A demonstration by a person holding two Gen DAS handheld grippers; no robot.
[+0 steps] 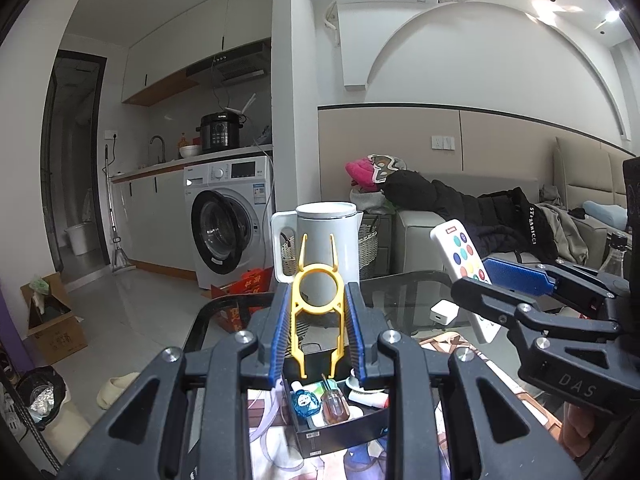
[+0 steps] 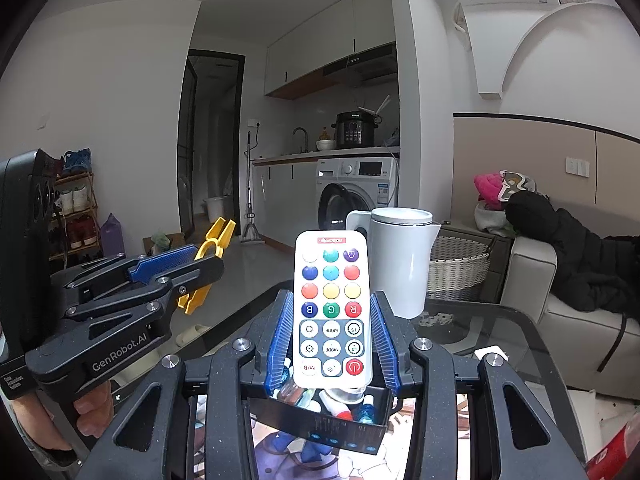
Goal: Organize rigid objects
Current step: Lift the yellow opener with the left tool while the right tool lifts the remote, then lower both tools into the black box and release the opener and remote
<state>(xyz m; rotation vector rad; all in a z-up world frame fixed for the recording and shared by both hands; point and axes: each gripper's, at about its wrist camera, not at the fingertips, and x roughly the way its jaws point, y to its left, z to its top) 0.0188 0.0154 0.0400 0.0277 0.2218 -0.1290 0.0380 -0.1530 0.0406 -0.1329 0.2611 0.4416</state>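
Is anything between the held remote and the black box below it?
Nothing visible. The right gripper holds the remote directly above the open black box, which already contains small bottles.

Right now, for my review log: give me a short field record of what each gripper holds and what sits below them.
left gripper: shut on yellow plastic tool, held upright
right gripper: shut on white remote, buttons facing the camera
below: open black box with small bottles and other small items
surface: glass table
behind: white kettle standing on the table
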